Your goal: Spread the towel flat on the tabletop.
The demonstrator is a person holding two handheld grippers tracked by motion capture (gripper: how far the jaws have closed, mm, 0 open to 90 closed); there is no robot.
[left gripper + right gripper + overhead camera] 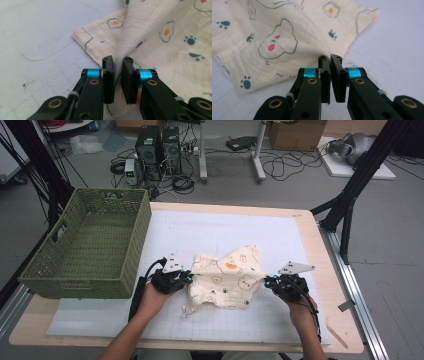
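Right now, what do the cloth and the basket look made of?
Cloth: soft crinkled woven cotton, probably muslin or gauze; matte cream with printed eggs, paws and bears, creasing where the left gripper pinches it. Basket: olive green, woven-look lattice walls with cut-out handles, likely moulded plastic, possibly dyed rattan.

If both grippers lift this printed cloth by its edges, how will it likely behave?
The cloth already lies rumpled and ridged, so it is probably floppy and would sag between the left gripper and right gripper. It looks thin and crinkly, likely light. A pinched fold may slip.
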